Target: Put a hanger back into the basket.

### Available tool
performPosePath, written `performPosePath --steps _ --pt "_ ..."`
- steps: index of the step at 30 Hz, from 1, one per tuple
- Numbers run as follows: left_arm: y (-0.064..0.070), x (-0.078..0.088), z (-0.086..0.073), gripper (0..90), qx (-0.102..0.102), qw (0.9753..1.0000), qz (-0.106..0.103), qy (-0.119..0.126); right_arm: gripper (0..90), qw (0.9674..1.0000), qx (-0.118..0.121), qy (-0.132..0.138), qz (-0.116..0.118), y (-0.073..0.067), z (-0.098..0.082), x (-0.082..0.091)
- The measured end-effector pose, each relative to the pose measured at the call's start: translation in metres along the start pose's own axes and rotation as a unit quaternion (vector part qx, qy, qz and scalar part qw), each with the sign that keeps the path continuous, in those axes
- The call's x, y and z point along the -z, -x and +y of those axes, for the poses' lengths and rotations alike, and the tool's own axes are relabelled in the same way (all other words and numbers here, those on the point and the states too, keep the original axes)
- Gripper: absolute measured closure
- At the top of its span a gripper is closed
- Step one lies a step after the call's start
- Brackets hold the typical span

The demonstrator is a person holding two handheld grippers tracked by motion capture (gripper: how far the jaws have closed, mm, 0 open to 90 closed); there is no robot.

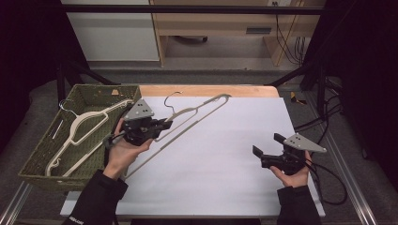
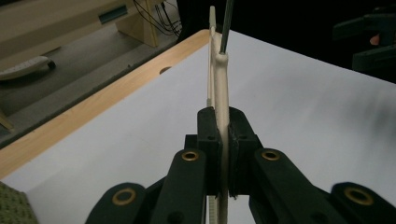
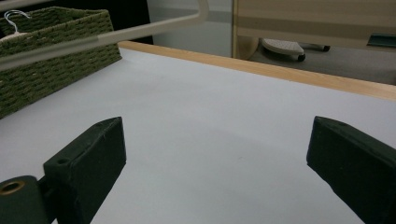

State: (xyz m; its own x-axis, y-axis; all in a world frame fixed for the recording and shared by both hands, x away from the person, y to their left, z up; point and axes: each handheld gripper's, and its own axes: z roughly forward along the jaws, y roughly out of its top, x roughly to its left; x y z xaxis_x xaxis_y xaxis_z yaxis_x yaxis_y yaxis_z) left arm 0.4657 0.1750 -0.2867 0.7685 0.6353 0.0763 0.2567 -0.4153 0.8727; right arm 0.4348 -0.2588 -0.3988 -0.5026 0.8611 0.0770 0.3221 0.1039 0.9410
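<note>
Starting at the far left, there's the green woven basket [image 1: 44, 154] sitting at the table's left edge, and inside it lies a cream hanger [image 1: 80, 136], its wire hook up toward the back corner. Just beside the basket comes the left gripper [image 1: 164, 125], grey three-cornered plate on top, and it's pinching a second cream hanger [image 1: 197, 112] by one of its thin arms. From the left gripper view you see it plainly: the pale bar [image 2: 223, 116] runs straight up between the two black pads, clamped tight on both sides, with the dark wire hook rising off its top. That hanger slants across the white table sheet [image 1: 220, 159], the low end down near the person's left sleeve, the shoulder end up toward the wooden back edge of the table [image 1: 206, 90], and most of it looks to be off the surface, though I can't tell whether the low tip touches.

Moving across the bare white middle, well apart from the hanger, the right gripper [image 1: 266, 145] is out near the right edge of the sheet, jaws spread wide, nothing between them. Its own view confirms it: two black pads far apart over plain white.

The left sleeve cuff carries a small white label, too tiny to read
</note>
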Motion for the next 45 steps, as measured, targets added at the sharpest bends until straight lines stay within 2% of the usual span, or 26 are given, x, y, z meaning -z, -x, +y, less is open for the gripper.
performPosePath --steps 6,12,18,26,30,34,38,45 --pt "-0.012 0.028 0.005 85.7 0.005 0.9998 0.007 0.015 4.8 1.0000 0.004 0.000 0.005 -0.002 -0.001 0.002" --pt "-0.024 0.054 0.009 85.7 -0.007 0.9995 0.027 0.012 4.9 1.0000 0.006 0.000 0.005 -0.003 -0.002 0.002" --pt "-0.039 0.076 0.008 85.7 0.001 0.9990 0.033 0.028 4.9 1.0000 0.006 -0.002 0.004 -0.003 -0.002 0.002" --pt "-0.070 0.099 -0.005 85.7 0.007 0.9980 0.051 0.036 4.8 1.0000 0.006 -0.003 0.006 -0.003 -0.002 0.003" --pt "-0.086 0.108 -0.014 85.7 0.028 0.9976 0.056 0.030 4.8 1.0000 0.005 -0.003 0.005 -0.003 -0.002 0.002" --pt "-0.101 0.115 -0.022 85.7 0.034 0.9969 0.067 0.025 4.8 0.9999 0.007 -0.004 0.007 -0.003 -0.003 0.002" --pt "-0.115 0.120 -0.030 85.6 0.042 0.9966 0.064 0.031 4.8 1.0000 0.005 -0.004 0.005 -0.003 -0.003 0.002" --pt "-0.136 0.124 -0.047 85.7 0.049 0.9962 0.070 0.019 4.8 1.0000 0.005 -0.002 0.005 -0.002 -0.002 0.003"
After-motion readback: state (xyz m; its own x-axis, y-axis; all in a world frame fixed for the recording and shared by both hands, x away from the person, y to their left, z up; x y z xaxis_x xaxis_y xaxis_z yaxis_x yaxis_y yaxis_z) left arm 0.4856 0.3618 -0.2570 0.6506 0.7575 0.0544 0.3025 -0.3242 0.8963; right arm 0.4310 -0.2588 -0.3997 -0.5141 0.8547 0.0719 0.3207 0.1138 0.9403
